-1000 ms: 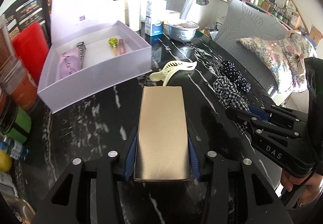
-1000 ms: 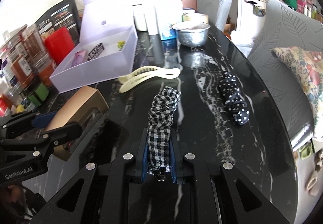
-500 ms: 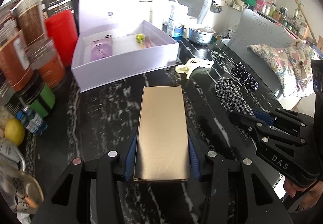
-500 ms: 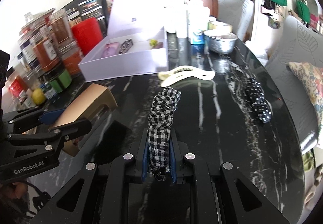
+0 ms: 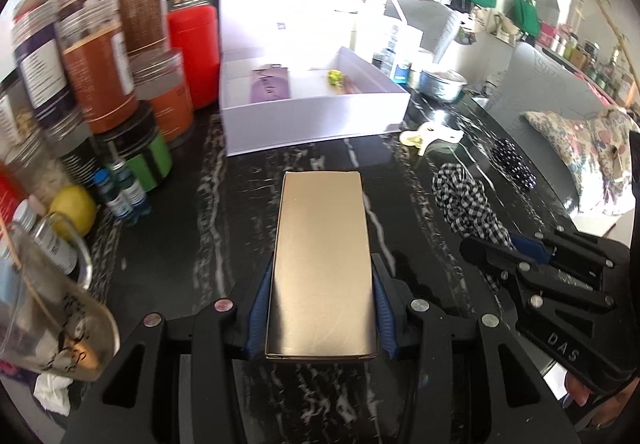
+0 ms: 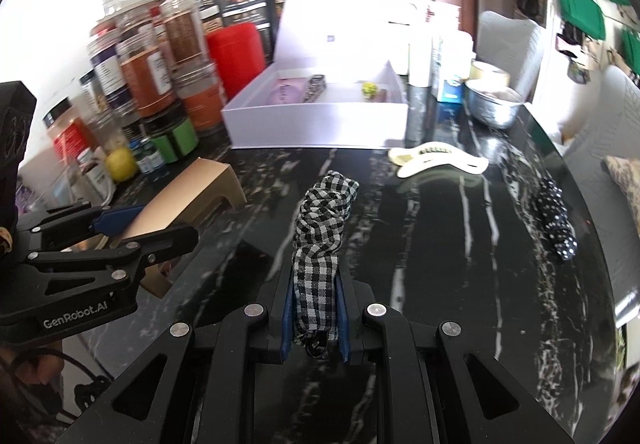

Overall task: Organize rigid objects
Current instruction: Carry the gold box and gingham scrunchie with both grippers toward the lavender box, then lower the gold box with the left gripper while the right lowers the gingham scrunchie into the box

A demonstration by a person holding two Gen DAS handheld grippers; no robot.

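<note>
Left tongs (image 5: 322, 308) clamp a gold box (image 5: 322, 264), its long axis pointing at the white tray (image 5: 316, 116); right tongs (image 6: 314, 318) pinch a checked scrunchie (image 6: 322, 228) lengthwise toward that tray too. Since a second ago, both views have swung left, so the tray now sits straight ahead and the jars (image 5: 96, 84) beside it fill more of the frame.

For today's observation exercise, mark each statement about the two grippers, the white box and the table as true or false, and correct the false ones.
1. The left gripper is shut on the gold box. True.
2. The right gripper is empty. False: it is shut on the checked scrunchie.
3. The cream hair claw lies inside the white box. False: it lies on the black table beside it.
4. The dotted scrunchie lies on the table. True.
5. The red canister stands left of the white box. True.
</note>
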